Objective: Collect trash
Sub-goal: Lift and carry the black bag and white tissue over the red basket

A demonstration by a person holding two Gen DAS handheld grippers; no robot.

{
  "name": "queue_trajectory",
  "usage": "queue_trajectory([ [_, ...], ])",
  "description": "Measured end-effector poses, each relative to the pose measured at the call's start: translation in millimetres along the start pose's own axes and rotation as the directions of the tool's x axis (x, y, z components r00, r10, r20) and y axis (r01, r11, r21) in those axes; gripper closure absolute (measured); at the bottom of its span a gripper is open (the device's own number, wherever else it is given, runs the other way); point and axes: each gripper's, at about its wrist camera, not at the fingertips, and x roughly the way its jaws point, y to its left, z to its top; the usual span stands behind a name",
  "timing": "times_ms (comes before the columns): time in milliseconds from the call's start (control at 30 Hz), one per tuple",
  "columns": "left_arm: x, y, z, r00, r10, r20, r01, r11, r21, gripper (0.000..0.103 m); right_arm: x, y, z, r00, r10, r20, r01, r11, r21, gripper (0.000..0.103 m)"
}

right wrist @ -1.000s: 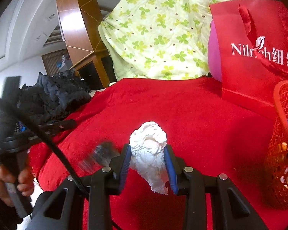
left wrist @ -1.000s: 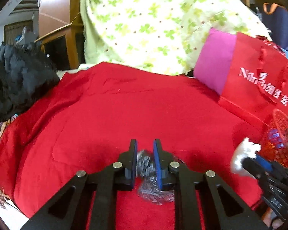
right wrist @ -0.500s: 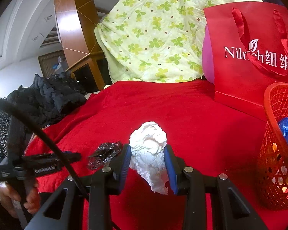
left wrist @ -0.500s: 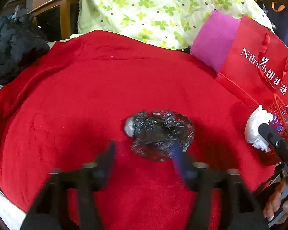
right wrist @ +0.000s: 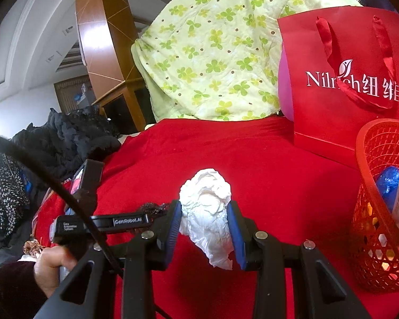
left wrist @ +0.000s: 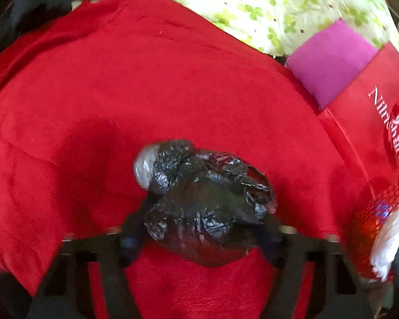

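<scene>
A: Left wrist view: the left gripper (left wrist: 199, 228) is sitting with its fingers spread wide on either side of a crumpled black plastic bag (left wrist: 204, 199), which is lying on the red blanket (left wrist: 146, 79). The picture is blurred, so I cannot tell whether the pads are touching the bag.

B: What is the bag looking like?

A: Glossy, wrinkled film, bunched into a lumpy oval, with a greyish knot at its far left end.

B: And the right wrist view?

A: The right gripper (right wrist: 206, 226) is pinching a wad of white tissue (right wrist: 207, 212) between its blue pads, closed on it. The paper is creased and rounded on top, tapering to a ragged point below.

B: Where is the trash going?

A: A red plastic lattice basket (right wrist: 372, 239) is standing just right of the gripper, with something blue (right wrist: 388, 183) inside. Behind it a smooth red paper gift bag (right wrist: 332, 93) is standing upright, with a clover-print quilt (right wrist: 212, 53) heaped further back.
</scene>
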Motion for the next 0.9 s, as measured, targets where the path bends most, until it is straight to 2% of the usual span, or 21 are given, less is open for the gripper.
queue_trajectory([
  [167, -12, 0, -6, 1.0, -0.005, 0.03, 0.005, 1.0, 0.011, 0.061, -6, -3, 0, 1.0, -0.009, 0.015, 0.009, 1.0, -0.003, 0.065],
  [300, -42, -9, -9, 0.994, 0.029, 0.102, -0.036, 0.997, 0.072, 0.062, -11, -2, 1, 0.999, -0.009, 0.035, 0.009, 1.0, -0.007, 0.065],
  [367, -62, -14, -10, 0.988, 0.021, 0.15, -0.037, 0.994, 0.104, 0.063, -15, 0, 2, 0.999, -0.009, 0.052, 0.01, 1.0, -0.019, 0.065],
  [500, -106, -25, -18, 0.966, 0.028, 0.259, -0.075, 0.982, 0.174, 0.063, -24, 7, 3, 0.996, -0.002, 0.085, 0.006, 0.999, -0.048, 0.065],
  [633, -148, -39, -30, 0.932, 0.029, 0.362, -0.12, 0.965, 0.231, 0.063, -35, 8, 4, 0.993, 0.007, 0.114, -0.001, 0.999, -0.048, 0.065],
  [900, -196, -69, -44, 0.88, 0.018, 0.475, -0.187, 0.931, 0.312, 0.063, -76, -1, 4, 0.981, -0.014, 0.192, 0.009, 1.0, 0.022, 0.065],
])
